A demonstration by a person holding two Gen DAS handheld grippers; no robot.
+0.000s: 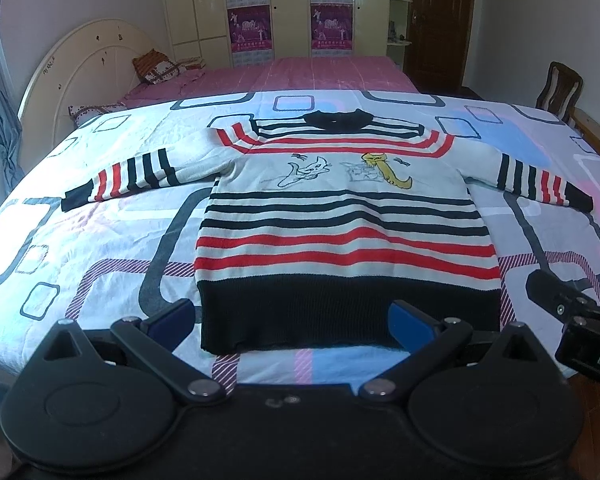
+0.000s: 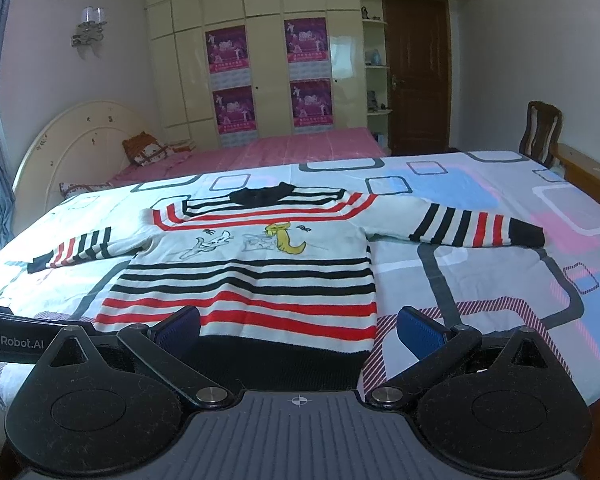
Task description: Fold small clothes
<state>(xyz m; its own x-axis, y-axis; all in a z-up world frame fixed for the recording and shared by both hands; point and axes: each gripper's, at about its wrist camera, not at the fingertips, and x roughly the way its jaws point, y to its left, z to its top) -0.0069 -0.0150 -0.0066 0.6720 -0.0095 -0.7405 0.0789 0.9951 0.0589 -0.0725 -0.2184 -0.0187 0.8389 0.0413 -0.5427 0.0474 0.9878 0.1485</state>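
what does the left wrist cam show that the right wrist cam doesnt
Only the left wrist view shows the sweater's whole black hem and the right gripper at its right edge. Only the right wrist view shows the wall lamp and the top of the door. Both show the striped sweater spread flat on the bed sheet, sleeves out, and open blue fingers.

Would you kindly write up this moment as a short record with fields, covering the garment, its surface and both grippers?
garment: striped sweater, spread flat, front up, both sleeves out to the sides
collar: black, at the far end
hem: black band, nearest the grippers
surface: patterned bedsheet
left gripper: jaws open, at the hem, holding nothing
right gripper: jaws open, at the hem's right corner, holding nothing
folding: not yet begun
background: pink bed, wardrobe, chair
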